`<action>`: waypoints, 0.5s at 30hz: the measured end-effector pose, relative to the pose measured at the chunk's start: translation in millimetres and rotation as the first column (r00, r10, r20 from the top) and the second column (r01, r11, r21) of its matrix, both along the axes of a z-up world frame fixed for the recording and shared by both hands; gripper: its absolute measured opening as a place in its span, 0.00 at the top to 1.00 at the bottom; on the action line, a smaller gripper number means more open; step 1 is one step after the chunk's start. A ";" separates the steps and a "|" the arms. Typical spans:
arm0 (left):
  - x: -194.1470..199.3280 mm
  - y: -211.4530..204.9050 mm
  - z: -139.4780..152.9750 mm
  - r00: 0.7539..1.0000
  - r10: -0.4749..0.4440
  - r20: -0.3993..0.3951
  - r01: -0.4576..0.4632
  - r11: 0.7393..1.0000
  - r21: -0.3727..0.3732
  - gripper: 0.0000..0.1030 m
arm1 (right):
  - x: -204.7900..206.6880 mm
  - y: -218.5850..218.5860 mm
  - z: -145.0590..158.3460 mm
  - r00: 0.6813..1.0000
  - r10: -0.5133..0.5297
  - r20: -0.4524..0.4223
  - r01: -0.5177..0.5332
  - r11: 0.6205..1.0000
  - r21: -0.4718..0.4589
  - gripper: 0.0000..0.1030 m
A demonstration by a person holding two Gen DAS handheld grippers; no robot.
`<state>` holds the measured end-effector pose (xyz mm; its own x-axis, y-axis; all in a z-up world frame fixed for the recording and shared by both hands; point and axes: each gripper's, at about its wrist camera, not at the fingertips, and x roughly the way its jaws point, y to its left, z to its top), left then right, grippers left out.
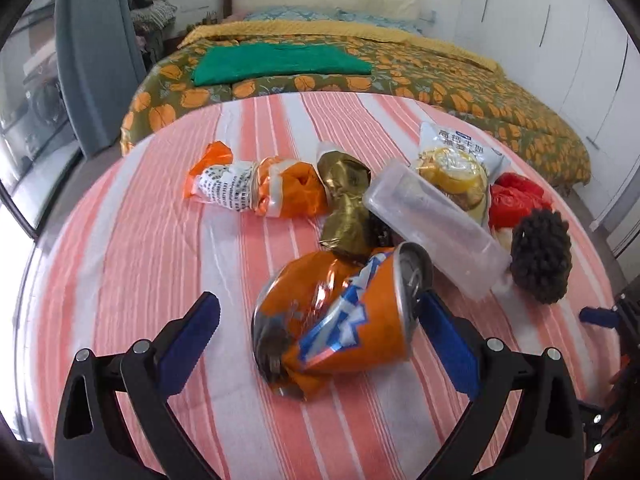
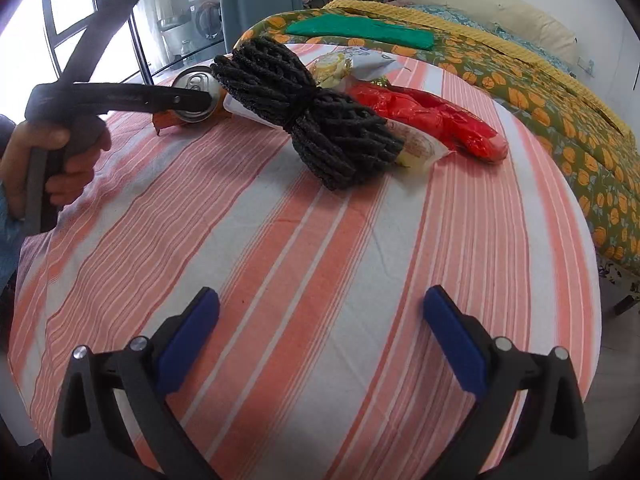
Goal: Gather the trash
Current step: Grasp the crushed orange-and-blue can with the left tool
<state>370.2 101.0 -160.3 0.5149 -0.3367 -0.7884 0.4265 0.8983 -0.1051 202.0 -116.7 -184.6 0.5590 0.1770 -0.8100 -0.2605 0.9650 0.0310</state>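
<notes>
One crushed orange can [image 1: 340, 320] on the striped tablecloth [image 1: 140, 260], sitting between the spread fingers of the left gripper [image 1: 320, 320] — right pad touching its rim. Behind: two wrappers, one clear bottle [image 1: 436, 232], one snack bag [image 1: 456, 168], one red bag [image 1: 516, 200], one black yarn bundle [image 2: 316, 112]. Right gripper [image 2: 322, 320] wide open over bare cloth.

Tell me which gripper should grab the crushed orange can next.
Left. The left gripper already has its open jaws around the can. The right gripper is open over bare tablecloth, well away from it.
</notes>
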 end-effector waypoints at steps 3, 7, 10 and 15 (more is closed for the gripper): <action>16.1 -1.7 -9.1 0.997 -0.028 -0.072 0.023 0.998 -0.058 0.05 | 0.0 0.0 -0.1 1.000 0.000 0.000 0.000 1.000 0.000 0.05; 14.1 -9.6 -10.2 0.997 -0.044 -0.060 0.041 0.998 -0.049 0.08 | 0.0 0.0 -0.1 1.000 0.000 0.000 0.000 1.000 0.000 0.05; 7.4 -11.5 -7.2 0.996 -0.050 -0.069 0.043 0.993 -0.107 0.31 | 0.0 0.0 0.0 1.000 0.000 0.000 0.000 1.000 0.001 0.05; -31.4 -14.1 1.5 0.999 -0.001 -0.041 -0.002 0.998 -0.068 0.35 | -0.2 0.2 0.2 1.000 0.001 0.000 -0.001 1.000 0.001 0.05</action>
